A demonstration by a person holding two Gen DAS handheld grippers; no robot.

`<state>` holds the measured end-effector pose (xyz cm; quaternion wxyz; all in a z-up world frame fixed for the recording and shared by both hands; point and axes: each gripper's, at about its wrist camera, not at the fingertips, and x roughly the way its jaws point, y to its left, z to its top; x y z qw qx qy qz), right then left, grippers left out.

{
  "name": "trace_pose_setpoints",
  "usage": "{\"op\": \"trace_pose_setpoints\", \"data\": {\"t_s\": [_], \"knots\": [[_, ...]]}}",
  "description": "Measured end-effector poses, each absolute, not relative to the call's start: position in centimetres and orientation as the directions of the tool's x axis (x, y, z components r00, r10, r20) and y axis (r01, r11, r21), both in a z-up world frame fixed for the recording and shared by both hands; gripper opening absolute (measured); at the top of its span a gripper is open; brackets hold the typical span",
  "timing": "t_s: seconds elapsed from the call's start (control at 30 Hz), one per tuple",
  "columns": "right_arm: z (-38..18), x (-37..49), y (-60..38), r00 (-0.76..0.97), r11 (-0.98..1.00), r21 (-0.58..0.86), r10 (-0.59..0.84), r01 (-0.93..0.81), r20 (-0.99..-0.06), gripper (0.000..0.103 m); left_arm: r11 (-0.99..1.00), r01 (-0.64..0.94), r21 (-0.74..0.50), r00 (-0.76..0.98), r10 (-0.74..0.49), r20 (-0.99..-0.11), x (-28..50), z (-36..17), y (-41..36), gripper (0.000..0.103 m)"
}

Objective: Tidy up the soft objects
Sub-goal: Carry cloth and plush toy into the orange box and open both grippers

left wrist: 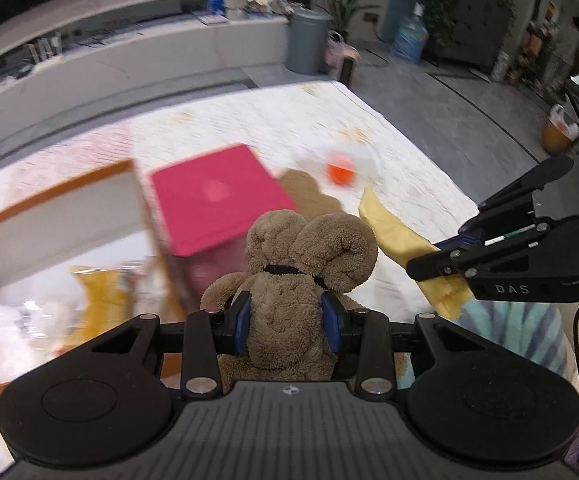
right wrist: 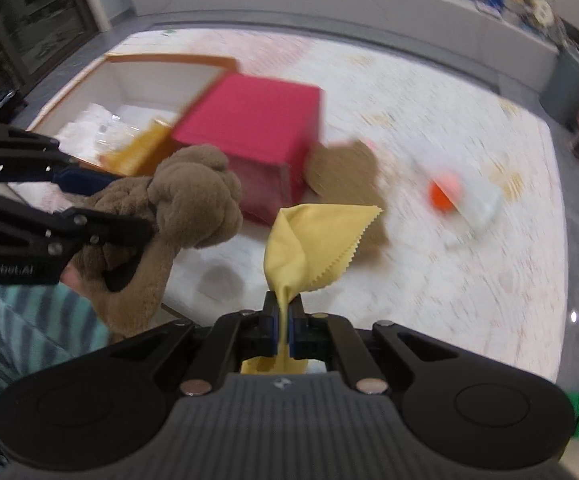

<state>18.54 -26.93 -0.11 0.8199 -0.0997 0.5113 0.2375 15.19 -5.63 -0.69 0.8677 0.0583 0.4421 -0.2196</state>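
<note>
- Left wrist view: clamped in the left claw [left wrist: 288, 322], the brown plush toy [left wrist: 301, 276] sits upright, head away from the camera. Ahead and left lies the open white box [left wrist: 49, 216], past the pink box [left wrist: 217, 196].
- Right wrist view: right claw [right wrist: 284, 330], pressed together on the yellow cloth [right wrist: 313, 248], hangs right of the pink box; I judge the left claw nearer the white box [right wrist: 137, 92].

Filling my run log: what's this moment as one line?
left gripper: shut on brown plush toy | right gripper: shut on yellow cloth
</note>
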Motion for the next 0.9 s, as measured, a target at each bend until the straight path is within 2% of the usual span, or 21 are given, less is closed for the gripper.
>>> {"op": "trace_pose_setpoints", "data": {"t_s": [0.43,0.6,0.9], "knots": [[4.3,21.4,-15.3,0.388,0.749,0.048,0.395,-0.661,-0.832,0.002,0.977,0.212,-0.025,0.640,-0.158,-0.752,18.4,3.0,6.3,0.041],[3.6,24.1,-11.0,0.365,0.722,0.043,0.400,-0.691,-0.841,0.002,0.988,0.150,-0.023,0.644,-0.115,-0.757,20.7,2.1,9.6,0.041],[-0.3,30.1,-4.8,0.302,0.676,0.013,0.346,-0.736,-0.889,0.002,0.991,0.116,-0.062,0.603,-0.120,-0.789,24.9,-1.4,12.6,0.041]]}}
